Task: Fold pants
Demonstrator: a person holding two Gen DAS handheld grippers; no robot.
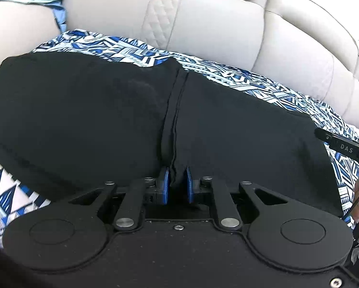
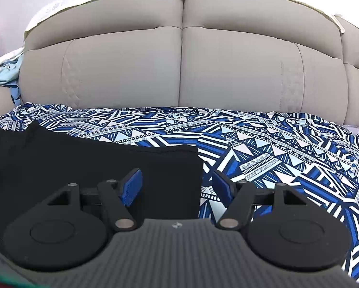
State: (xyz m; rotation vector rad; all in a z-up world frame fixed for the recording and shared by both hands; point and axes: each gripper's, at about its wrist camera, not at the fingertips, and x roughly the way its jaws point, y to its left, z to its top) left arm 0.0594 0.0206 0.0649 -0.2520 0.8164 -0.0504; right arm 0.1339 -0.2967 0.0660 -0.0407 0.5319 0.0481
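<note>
Bed with blue-patterned sheet (image 2: 263, 144), beige headboard (image 2: 179, 60) behind. Black pants (image 1: 83, 120) spread flat there. Left tongs (image 1: 178, 182) pinched on centre seam fold; right tongs (image 2: 177, 187) wide apart, empty, over corner. Risk: thin pinch slipping, fold skewing.

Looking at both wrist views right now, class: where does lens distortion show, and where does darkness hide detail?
Right wrist view: the straight sofa backrest bulges into a dome, fisheye bending; the black pants read as a flat dark patch without folds. Left wrist view: the pants show only a faint centre seam; the patterned sheet curves along the frame; everything is fairly sharp, lighting even.
</note>
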